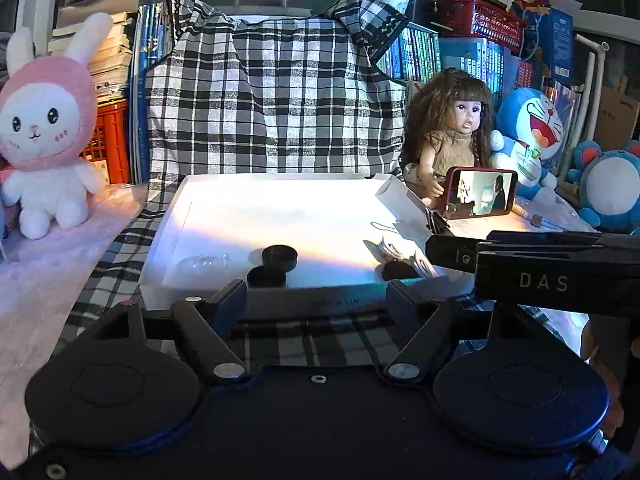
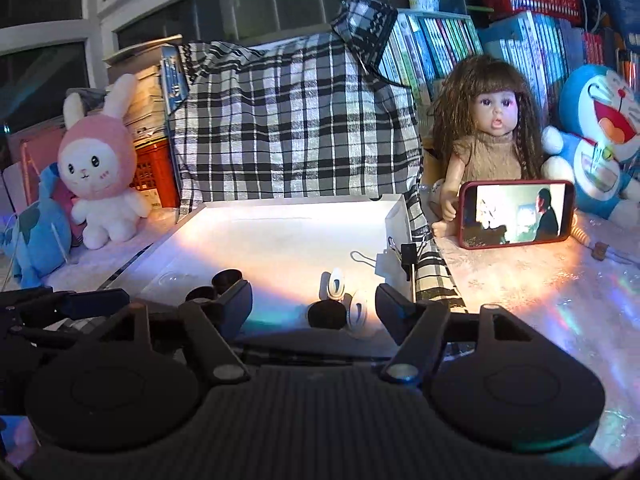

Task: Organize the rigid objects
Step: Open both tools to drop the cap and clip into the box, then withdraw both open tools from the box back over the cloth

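Observation:
A shallow white tray (image 1: 256,208) (image 2: 280,228) lies on a checked cloth. In it sit two black round caps (image 1: 280,257) (image 2: 227,279), a clear dome (image 1: 204,265) (image 2: 172,279), white oval clips (image 1: 390,250) (image 2: 336,282) and a flat black disc (image 1: 400,270) (image 2: 327,315). My left gripper (image 1: 316,295) stands open at the tray's near edge, with nothing between its fingers. My right gripper (image 2: 312,300) is open too, just short of the black disc and one white clip, touching neither. Each gripper shows at the side of the other's view.
A black-and-white checked cloth (image 1: 272,100) drapes up behind the tray. A pink rabbit plush (image 1: 44,132) stands left. A doll (image 2: 492,140), a phone (image 2: 518,214) playing video and a blue plush (image 2: 600,128) stand right. A binder clip (image 2: 407,254) grips the tray's right wall.

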{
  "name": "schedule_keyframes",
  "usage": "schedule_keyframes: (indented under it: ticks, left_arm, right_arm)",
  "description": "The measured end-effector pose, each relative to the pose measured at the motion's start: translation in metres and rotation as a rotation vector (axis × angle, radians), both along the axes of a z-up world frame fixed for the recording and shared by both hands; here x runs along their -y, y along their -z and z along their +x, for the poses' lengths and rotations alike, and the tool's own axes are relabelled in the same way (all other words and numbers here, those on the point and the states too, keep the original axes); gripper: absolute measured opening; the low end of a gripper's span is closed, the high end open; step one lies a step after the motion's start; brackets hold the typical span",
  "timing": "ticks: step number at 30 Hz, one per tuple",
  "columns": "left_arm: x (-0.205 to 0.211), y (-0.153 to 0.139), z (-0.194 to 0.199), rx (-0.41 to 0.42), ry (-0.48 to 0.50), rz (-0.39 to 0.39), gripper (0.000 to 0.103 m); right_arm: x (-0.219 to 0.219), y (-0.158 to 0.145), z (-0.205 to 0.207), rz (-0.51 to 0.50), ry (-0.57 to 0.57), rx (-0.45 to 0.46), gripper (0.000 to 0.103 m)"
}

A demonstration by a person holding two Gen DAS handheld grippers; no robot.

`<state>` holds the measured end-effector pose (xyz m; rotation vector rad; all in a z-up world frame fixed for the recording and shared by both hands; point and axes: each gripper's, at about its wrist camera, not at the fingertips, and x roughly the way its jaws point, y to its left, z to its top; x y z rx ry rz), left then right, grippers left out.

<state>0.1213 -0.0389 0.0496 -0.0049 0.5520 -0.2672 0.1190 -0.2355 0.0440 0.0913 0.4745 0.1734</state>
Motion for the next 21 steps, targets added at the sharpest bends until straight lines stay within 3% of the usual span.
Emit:
schedule_keyframes:
  ticks: [7, 21]
  left_arm:
    - [-0.006, 0.002, -0.035, -0.004, -0.008, -0.059, 0.077]
    - [-0.012, 0.026, -0.098, 0.015, -0.041, -0.058, 0.078]
  right_arm:
    - [0.005, 0.001, -0.030, 0.021, -0.011, 0.016, 0.085]
    - [0.018, 0.032, -0.089, 0.003, -0.002, 0.005, 0.091]
